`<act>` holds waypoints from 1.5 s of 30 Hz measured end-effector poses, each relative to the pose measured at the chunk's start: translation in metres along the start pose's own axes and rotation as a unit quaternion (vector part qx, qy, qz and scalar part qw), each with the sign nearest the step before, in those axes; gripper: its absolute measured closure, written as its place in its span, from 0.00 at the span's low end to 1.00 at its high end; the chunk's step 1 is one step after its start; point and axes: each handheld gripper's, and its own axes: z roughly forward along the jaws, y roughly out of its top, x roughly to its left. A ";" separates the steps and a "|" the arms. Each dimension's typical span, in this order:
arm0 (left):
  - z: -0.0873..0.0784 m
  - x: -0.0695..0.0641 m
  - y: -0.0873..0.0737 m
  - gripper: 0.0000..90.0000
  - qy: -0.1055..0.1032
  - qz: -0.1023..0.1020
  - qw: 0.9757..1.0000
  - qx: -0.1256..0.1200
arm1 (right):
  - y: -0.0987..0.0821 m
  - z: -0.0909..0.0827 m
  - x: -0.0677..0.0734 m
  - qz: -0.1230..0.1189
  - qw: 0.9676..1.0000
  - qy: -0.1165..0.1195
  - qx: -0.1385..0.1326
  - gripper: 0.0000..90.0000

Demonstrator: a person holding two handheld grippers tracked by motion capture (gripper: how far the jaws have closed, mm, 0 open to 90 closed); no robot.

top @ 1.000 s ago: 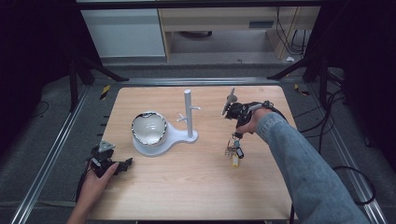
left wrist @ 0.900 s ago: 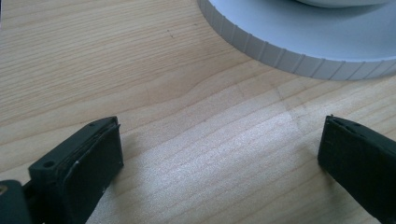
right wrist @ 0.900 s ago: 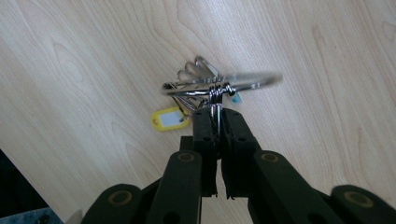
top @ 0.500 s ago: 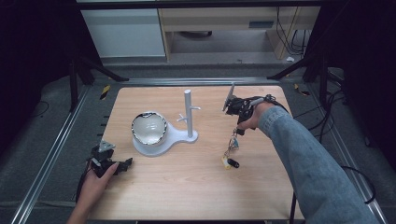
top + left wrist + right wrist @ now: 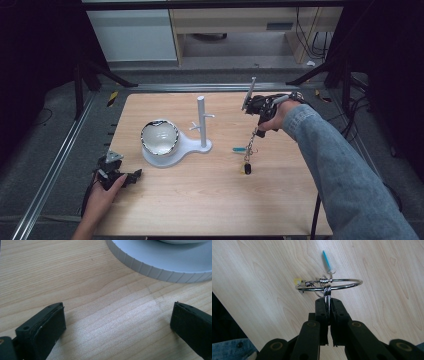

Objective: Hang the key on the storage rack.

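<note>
— So where is the key ring [image 5: 329, 284]?
— Right of the white stand [image 5: 177, 145], hanging over the table [image 5: 200, 200] from the right claw [image 5: 328, 301], which is pinched tight on it. Blue tag [image 5: 239, 148] and black fob [image 5: 247, 169] dangle below; the small yellow piece is mostly hidden behind the ring.
— And the left claw [image 5: 117, 322]?
— Jaws wide apart, nothing between, just in front of the stand's ribbed base, which is cut off at the frame's top
</note>
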 end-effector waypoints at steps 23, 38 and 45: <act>0.000 0.000 0.000 0.00 0.000 -0.001 1.000 -0.001 | 0.016 -0.032 0.001 -0.013 1.000 -0.019 -0.016 0.95; 0.000 0.000 0.000 0.00 0.000 -0.002 1.000 -0.001 | 0.030 -0.046 0.008 -0.029 0.999 -0.024 -0.018 0.95; 0.000 0.000 0.000 0.00 0.000 -0.001 1.000 -0.001 | 0.035 -0.051 0.011 -0.036 0.999 -0.024 -0.014 0.94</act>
